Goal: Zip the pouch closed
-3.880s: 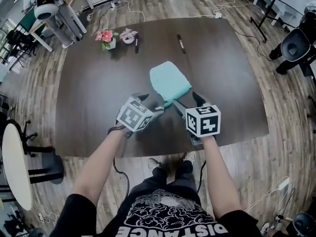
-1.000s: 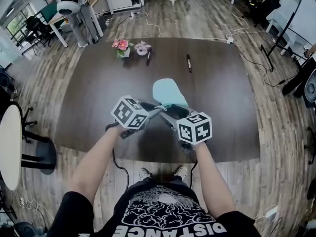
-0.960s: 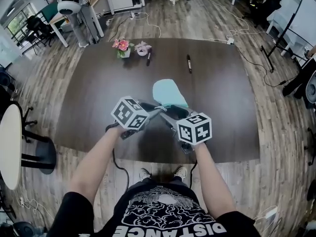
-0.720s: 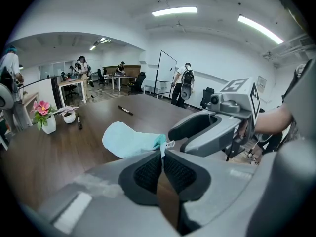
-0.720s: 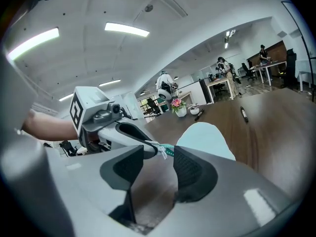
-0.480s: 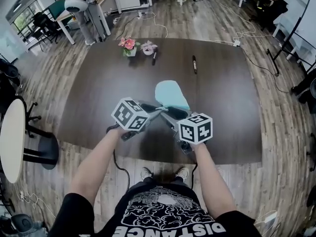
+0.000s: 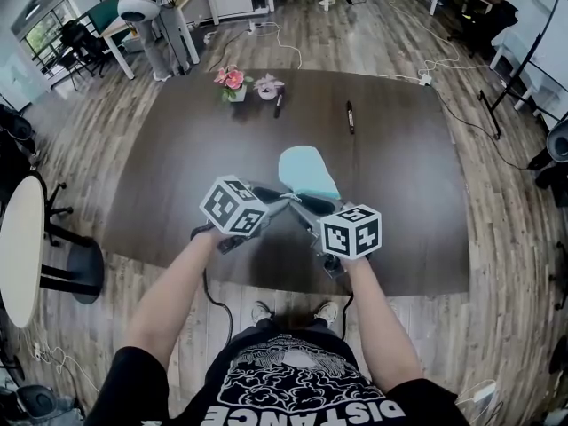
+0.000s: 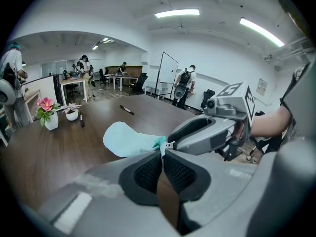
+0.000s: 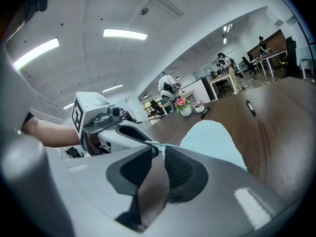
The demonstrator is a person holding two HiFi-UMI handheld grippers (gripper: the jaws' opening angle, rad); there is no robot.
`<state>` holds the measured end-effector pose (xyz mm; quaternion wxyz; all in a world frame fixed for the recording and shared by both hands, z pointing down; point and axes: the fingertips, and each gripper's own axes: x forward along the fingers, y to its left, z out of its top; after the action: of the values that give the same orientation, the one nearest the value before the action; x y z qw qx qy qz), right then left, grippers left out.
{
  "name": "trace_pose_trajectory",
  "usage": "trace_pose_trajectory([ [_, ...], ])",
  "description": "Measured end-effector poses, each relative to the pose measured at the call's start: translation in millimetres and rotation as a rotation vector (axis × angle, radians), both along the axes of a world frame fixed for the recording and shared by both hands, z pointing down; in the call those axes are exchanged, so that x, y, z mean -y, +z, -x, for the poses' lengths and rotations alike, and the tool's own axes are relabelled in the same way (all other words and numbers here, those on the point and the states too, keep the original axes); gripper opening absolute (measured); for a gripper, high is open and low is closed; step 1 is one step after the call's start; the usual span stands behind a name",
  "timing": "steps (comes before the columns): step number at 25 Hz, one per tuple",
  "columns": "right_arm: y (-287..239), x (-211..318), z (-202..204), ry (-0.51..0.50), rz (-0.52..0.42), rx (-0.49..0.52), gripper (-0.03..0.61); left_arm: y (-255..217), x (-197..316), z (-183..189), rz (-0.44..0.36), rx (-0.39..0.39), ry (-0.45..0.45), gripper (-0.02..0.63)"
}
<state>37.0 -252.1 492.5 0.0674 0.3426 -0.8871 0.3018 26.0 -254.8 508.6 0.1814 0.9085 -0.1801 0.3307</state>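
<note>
A light teal pouch (image 7: 306, 171) lies flat on the dark brown table (image 7: 177, 149), its near corner lifted between my two grippers. My left gripper (image 7: 282, 198) is shut on that teal corner (image 8: 160, 142). My right gripper (image 7: 295, 201) meets it tip to tip from the right. Its jaws are closing, with the small white zipper pull (image 9: 157, 147) pinched at their tips. In the right gripper view the pouch (image 9: 212, 139) spreads away behind the jaws. In the left gripper view the pouch (image 8: 126, 138) lies to the left, beyond the shut tips (image 8: 161, 154).
A pot of pink flowers (image 7: 232, 80), a small white pot (image 7: 266, 85) and a dark pen (image 7: 278, 105) sit at the table's far edge. A black marker (image 7: 350, 116) lies to their right. Chairs, desks and cables surround the table on the wooden floor.
Both grippers and the pouch keep their places by the table's near edge. Only the head view has shifted slightly.
</note>
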Motion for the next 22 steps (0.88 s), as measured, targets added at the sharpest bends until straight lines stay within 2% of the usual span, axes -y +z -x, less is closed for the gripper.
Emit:
trace_pose_trajectory([
  [2,-0.2,0.9,-2.9,0.019,0.009,0.019,0.060,-0.2,-3.1,-2.1,0.005,-0.009,0.011,0.020],
  [7,5.3,1.5,-5.6,0.030,0.014,-0.004,0.052,0.1,-2.6,-4.2,0.000,-0.010,0.009,0.020],
  [10,7.6,3.3,-6.6,0.038,0.010,-0.025,0.016,0.1,-0.7,-4.3,-0.002,-0.012,0.005,0.020],
  [22,6.6,5.6,-0.8,0.017,-0.010,-0.109,0.008,-1.9,3.4,2.6,-0.014,0.010,-0.014,0.020],
])
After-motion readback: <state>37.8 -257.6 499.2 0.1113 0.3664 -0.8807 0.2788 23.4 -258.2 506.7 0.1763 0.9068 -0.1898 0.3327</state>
